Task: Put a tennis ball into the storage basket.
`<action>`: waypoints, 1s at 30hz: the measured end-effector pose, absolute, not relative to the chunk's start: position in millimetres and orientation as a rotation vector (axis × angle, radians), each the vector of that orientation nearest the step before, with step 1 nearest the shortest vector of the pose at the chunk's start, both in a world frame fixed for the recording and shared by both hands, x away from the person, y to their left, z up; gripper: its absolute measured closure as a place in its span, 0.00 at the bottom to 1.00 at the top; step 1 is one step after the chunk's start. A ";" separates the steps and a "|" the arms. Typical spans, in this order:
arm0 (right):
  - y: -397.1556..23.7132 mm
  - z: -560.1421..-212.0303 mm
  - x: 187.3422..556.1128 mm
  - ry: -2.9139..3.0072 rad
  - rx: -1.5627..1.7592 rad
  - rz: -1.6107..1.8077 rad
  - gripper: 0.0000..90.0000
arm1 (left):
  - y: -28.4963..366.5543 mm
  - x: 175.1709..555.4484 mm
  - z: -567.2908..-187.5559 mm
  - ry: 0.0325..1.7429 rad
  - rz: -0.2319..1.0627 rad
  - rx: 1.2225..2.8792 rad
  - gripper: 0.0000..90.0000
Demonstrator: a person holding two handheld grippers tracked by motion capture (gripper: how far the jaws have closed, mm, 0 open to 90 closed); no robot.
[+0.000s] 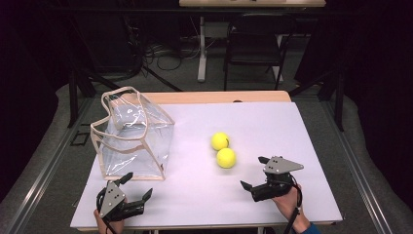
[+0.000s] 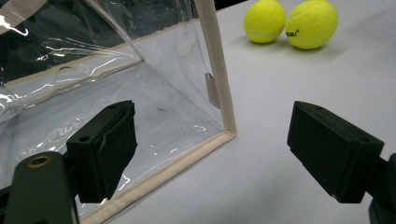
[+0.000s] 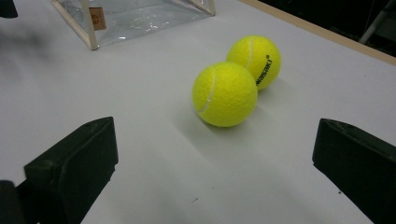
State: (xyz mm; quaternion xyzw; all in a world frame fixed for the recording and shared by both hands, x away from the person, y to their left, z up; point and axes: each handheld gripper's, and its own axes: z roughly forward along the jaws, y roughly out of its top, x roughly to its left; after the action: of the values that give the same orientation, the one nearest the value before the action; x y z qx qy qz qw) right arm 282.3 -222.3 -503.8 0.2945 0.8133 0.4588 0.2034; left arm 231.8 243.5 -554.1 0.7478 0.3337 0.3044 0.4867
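While both grippers hover low over table (image 1: pixel 302 126), clear bag (image 1: pixel 134 139) stands upright, its near corner seam just ahead of left gripper (image 1: pixel 136 186), between wide-open jaws, untouched. Two balls (image 3: pixel 224 94) lie touching, straight ahead of right gripper (image 1: pixel 253 172), centred between its jaws. Those jaws spread wide too, gripping nothing. Balls well apart from bag.
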 end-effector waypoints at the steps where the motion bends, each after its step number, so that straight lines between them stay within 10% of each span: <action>1: -220.9 -503.4 283.2 2.272 0.820 1.278 0.00 | 243.7 231.8 -554.2 0.815 0.740 1.819 0.18; 30: -188.0 -491.4 310.5 2.385 0.818 1.213 0.00 | 244.1 231.2 -553.7 0.814 0.729 1.823 0.18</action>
State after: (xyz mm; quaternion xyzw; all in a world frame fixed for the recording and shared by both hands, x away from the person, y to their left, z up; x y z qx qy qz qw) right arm 310.5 -188.0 -491.4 0.2879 0.8398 0.4273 0.1712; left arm 231.2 244.1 -553.7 0.7495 0.3345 0.2995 0.4865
